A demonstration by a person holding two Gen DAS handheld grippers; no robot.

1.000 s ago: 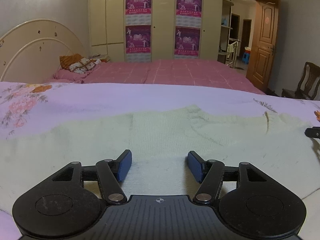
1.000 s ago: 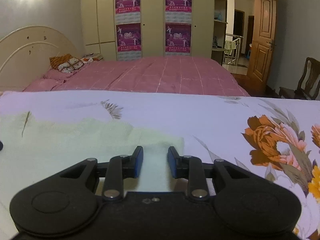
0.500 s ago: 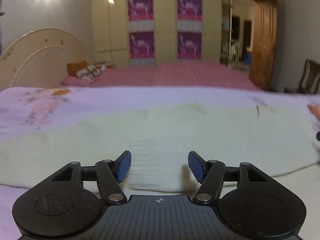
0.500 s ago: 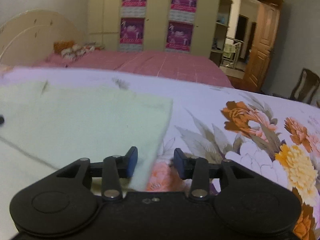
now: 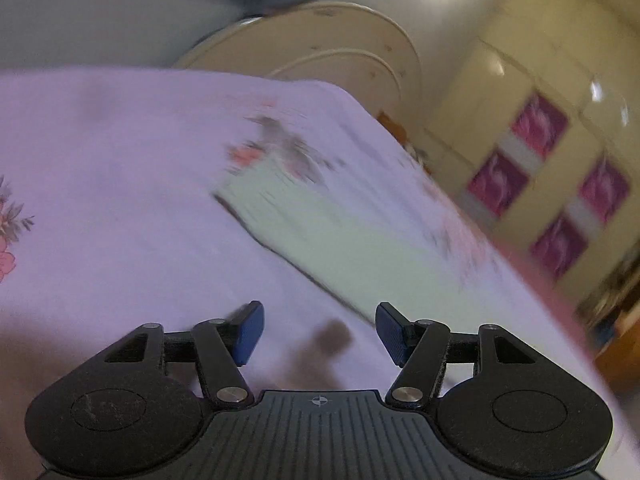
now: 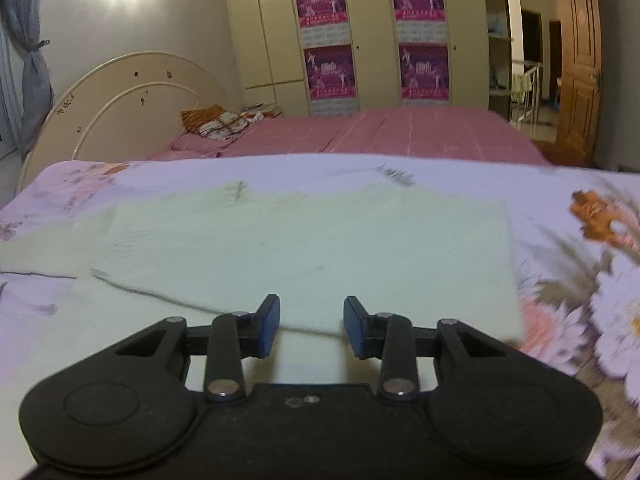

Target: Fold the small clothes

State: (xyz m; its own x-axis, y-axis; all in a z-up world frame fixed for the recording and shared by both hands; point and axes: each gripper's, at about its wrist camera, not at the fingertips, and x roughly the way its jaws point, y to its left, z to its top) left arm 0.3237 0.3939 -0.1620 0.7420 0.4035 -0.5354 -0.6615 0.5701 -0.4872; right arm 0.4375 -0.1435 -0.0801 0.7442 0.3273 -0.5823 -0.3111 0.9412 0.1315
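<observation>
A pale green knitted garment point(image 6: 312, 240) lies flat on the lilac floral sheet point(image 6: 280, 172), and a dark fold edge crosses it just ahead of my right gripper point(image 6: 312, 304). That gripper hovers low over the garment's near part. Its jaws are closing with a gap between the blue pads point(image 6: 267, 326), which press on nothing. The left wrist view is blurred and tilted. In it a long strip of the garment point(image 5: 320, 224) runs away diagonally. My left gripper point(image 5: 319, 312) stands open over bare sheet point(image 5: 120, 160), just short of the strip's near edge.
Beyond the sheet stands a second bed with a pink cover point(image 6: 400, 132) and a cream arched headboard point(image 6: 132, 92). A cream wardrobe with purple posters point(image 6: 372, 32) fills the back wall. A wooden door point(image 6: 580, 60) is at the right and a grey curtain point(image 6: 32, 40) at the left.
The left gripper swung fast off the garment's middle to its left end and rolled, still open. The right gripper left the garment's right edge for its near side, jaws a little wider.
</observation>
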